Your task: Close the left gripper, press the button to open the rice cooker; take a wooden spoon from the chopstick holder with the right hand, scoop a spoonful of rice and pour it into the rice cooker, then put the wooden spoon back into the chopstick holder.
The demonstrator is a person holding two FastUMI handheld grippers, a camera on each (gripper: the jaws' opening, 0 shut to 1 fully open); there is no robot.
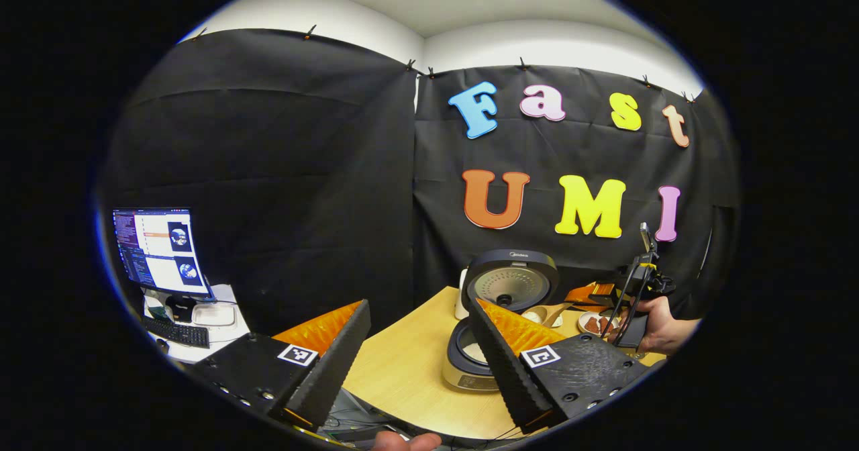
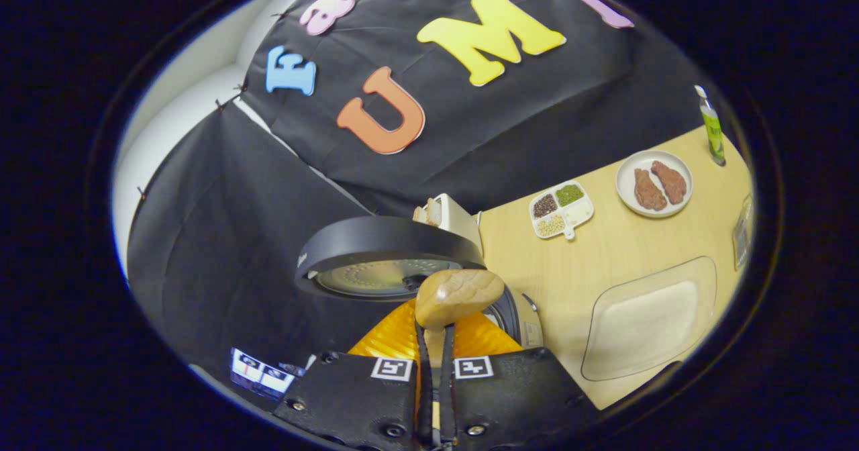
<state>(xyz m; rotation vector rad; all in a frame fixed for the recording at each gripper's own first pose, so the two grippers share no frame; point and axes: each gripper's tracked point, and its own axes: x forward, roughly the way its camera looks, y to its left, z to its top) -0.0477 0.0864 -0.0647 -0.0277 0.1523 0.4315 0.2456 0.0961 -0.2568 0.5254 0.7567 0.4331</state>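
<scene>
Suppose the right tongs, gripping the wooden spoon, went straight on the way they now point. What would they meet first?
Probably the rice cooker's raised lid: the wooden spoon in the right tongs points at its underside. Depth is unclear.

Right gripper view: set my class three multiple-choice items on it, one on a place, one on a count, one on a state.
1. Where does the divided dish lie from the round plate?
A. to its left
B. on top of it
C. to its right

2. How many brown pieces lie on the round plate?
A. one
B. two
C. four

3. The rice cooker lid is:
A. shut
B. open
C. taken off, flat on the table

Answers:
1 A, the dish sits apart, left of the plate.
2 B, two pieces lie side by side.
3 B, the lid stands raised over the pot.
</scene>
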